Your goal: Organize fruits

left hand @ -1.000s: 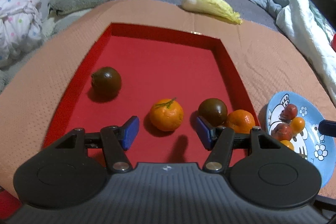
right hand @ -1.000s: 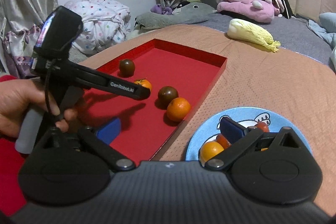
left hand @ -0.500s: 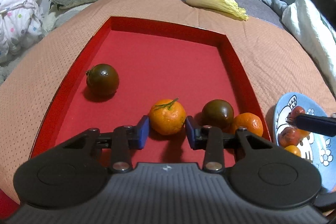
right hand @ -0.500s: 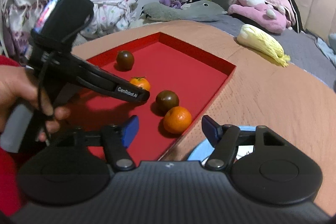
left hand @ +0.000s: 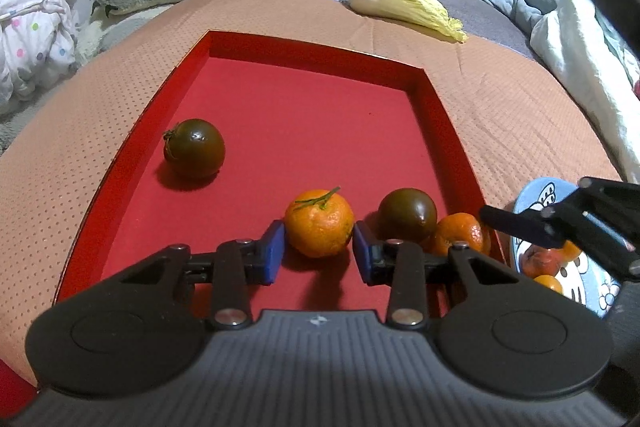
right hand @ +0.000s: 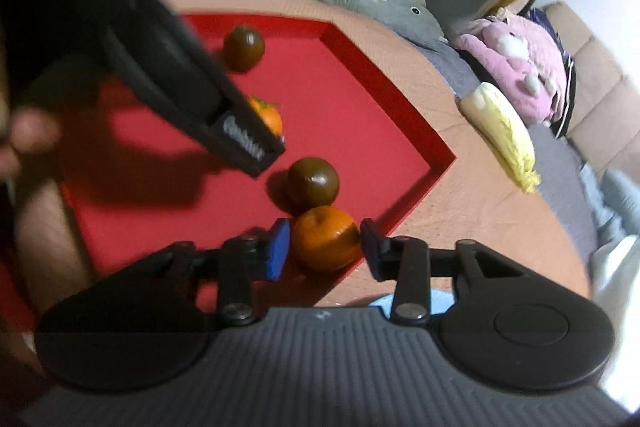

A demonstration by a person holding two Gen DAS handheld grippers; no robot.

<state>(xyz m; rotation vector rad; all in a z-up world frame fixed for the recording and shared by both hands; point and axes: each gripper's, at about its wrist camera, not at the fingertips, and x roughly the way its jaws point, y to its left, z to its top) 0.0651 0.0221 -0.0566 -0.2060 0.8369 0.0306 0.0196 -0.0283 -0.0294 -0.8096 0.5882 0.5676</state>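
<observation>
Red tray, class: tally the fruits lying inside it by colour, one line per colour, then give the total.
Inside the red tray:
Orange fruits: 2 (stemmed orange, corner orange)
Dark brown-green fruits: 2 (left dark fruit, right dark fruit)
Total: 4

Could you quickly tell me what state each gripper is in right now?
Left gripper: closed on the stemmed orange.
Right gripper: open around the corner orange, not yet gripping.

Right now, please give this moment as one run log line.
left tongs: shut on stemmed orange | right tongs: around second orange, grip unclear | place: red tray | two dark fruits untouched
</observation>
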